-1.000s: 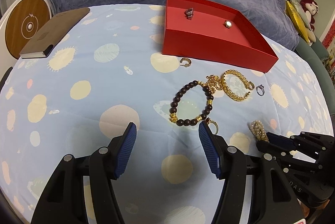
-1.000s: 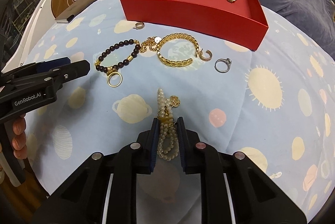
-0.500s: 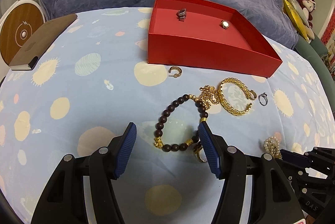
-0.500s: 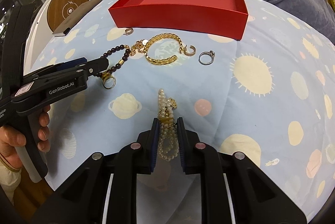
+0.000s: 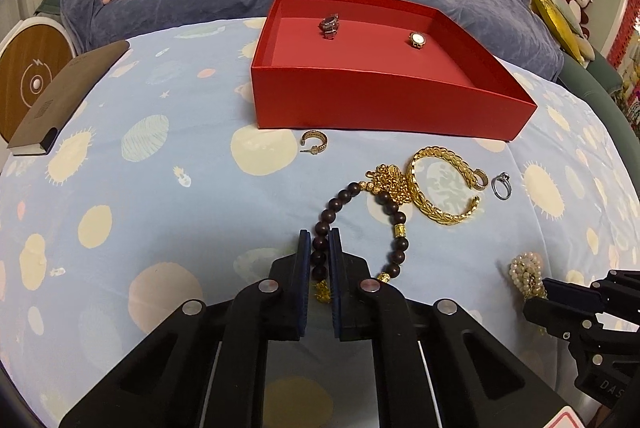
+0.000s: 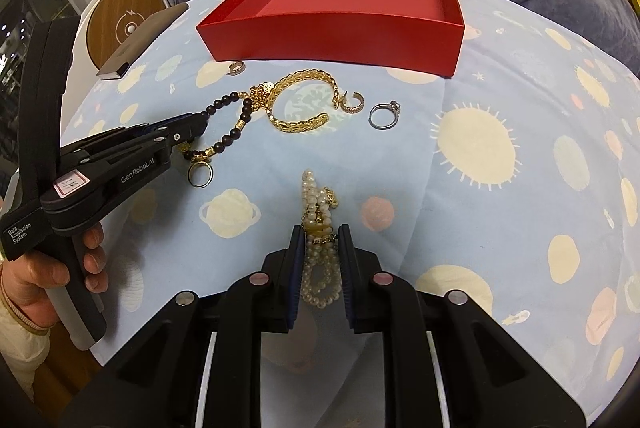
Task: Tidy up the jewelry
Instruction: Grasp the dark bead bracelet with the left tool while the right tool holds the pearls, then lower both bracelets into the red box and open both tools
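On the planet-print cloth | your left gripper (image 5: 320, 244) pinches the round dark-bead bracelet (image 5: 362, 228) | your right gripper (image 6: 320, 240) clamps the bunched pearl strand (image 6: 318, 228) | red box (image 5: 384, 108) beyond

**Left gripper clamped on the dark bead bracelet**

The left gripper (image 5: 319, 240) has its blue pads pressed on one side of the dark bead bracelet (image 5: 394, 220), which lies on the planet-print cloth (image 5: 168, 196). Ahead and to the right of the jaws lie a gold chain cluster (image 5: 390, 182), a gold cuff (image 5: 444, 188) and a silver ring (image 5: 502, 185). Straight ahead, a gold hoop earring (image 5: 314, 142) sits just beside the near wall of the red box (image 5: 380, 104). Inside the box are a dark watch (image 5: 329, 25) and a gold watch (image 5: 417, 39). Far right, the right gripper (image 5: 538, 294) grips a pearl bracelet (image 5: 526, 270). A brown notebook (image 5: 68, 96) lies far left.
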### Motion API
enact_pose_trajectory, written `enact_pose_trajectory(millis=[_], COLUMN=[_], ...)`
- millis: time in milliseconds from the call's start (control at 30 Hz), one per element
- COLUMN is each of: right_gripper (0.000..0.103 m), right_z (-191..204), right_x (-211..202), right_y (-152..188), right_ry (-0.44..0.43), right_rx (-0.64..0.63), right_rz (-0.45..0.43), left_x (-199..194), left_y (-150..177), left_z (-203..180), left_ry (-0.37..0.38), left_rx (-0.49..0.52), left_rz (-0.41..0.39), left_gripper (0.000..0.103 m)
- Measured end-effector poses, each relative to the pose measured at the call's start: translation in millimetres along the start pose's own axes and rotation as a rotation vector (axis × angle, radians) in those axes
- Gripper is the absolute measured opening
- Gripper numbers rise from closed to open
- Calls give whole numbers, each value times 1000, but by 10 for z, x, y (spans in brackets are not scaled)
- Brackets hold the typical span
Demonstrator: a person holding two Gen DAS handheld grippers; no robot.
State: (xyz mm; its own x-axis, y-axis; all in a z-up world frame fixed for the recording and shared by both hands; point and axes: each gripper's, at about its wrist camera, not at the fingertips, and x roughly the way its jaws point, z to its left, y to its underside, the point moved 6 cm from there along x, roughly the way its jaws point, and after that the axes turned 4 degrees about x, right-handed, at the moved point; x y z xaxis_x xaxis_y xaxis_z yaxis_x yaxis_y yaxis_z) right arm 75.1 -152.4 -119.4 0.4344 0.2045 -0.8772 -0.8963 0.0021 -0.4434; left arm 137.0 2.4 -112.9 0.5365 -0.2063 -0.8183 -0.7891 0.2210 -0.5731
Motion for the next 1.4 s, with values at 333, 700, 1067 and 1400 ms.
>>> enact_pose_trajectory(millis=[333,700,1067,1400], right_gripper=[5,42,14,14], right_z=[70,78,157,235], right_x=[-196,5,60,-573], right_y=[-99,-23,-30,-474], right_ry=[-10,4,62,7], right_rx=[-5,-19,-77,-35], right_rz=[-47,-19,-21,-176], left_x=[-338,-592,-768,-1084], left_y=[-87,-76,-100,-424], left_z=[-38,-57,-67,-162], left_ry=[52,80,111,155], left_rx=[-21,-28,-34,-41], left_rz=[-49,-76,-94,-158], left_gripper=[5,5,5,5])
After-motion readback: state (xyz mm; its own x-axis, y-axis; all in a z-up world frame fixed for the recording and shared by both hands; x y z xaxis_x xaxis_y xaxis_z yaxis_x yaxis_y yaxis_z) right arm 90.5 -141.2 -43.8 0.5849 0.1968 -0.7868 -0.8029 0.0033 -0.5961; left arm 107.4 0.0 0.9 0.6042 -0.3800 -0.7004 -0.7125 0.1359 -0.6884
